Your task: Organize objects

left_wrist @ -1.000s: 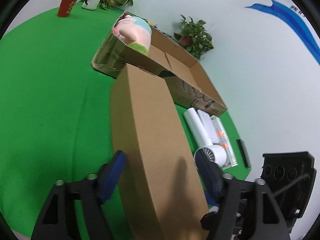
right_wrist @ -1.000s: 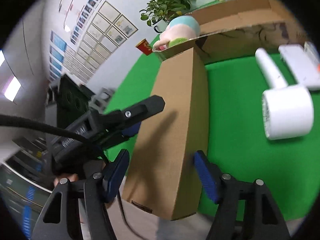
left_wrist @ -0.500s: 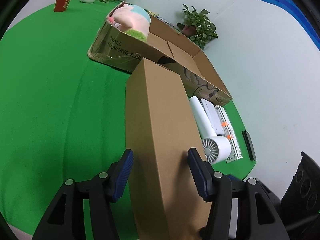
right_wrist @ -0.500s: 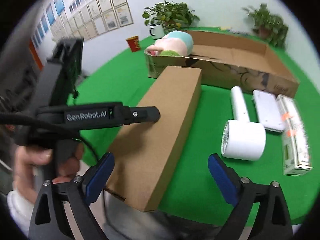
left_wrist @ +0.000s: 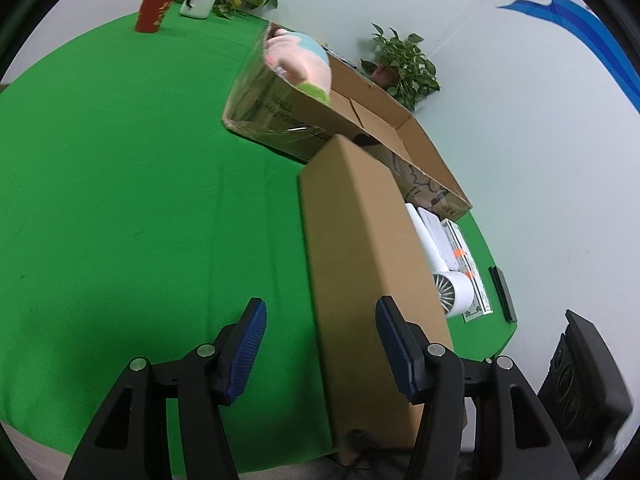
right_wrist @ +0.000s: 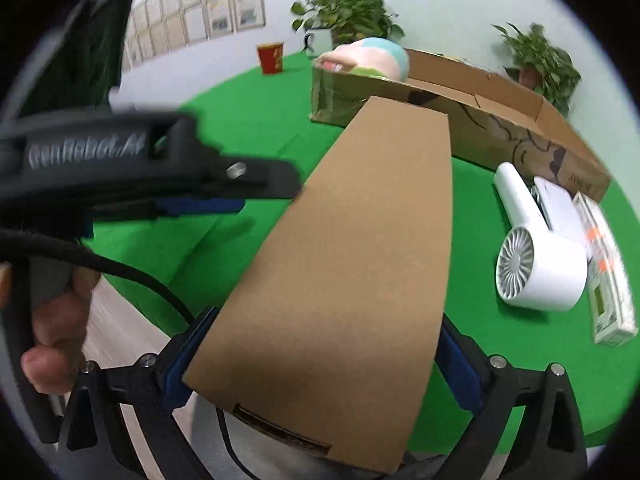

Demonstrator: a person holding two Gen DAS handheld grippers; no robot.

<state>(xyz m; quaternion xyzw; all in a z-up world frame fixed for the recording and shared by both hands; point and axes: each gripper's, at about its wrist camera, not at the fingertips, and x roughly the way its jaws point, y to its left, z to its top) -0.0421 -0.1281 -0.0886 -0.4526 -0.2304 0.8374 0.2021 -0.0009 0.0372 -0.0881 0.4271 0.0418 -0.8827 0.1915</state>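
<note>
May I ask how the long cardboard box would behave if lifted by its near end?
The long cardboard box probably stays stiff: its faces look flat. Gripped at one end, its length would likely lever the far end down. Matte cardboard seems unlikely to slip.

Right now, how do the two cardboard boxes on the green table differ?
The closed box is plain, sealed and narrow; the open box is longer, has no lid and carries dark print on its side. The closed box hangs over the table's near edge; the open box sits farther back with a plush toy at one end. Both are brown cardboard.
</note>
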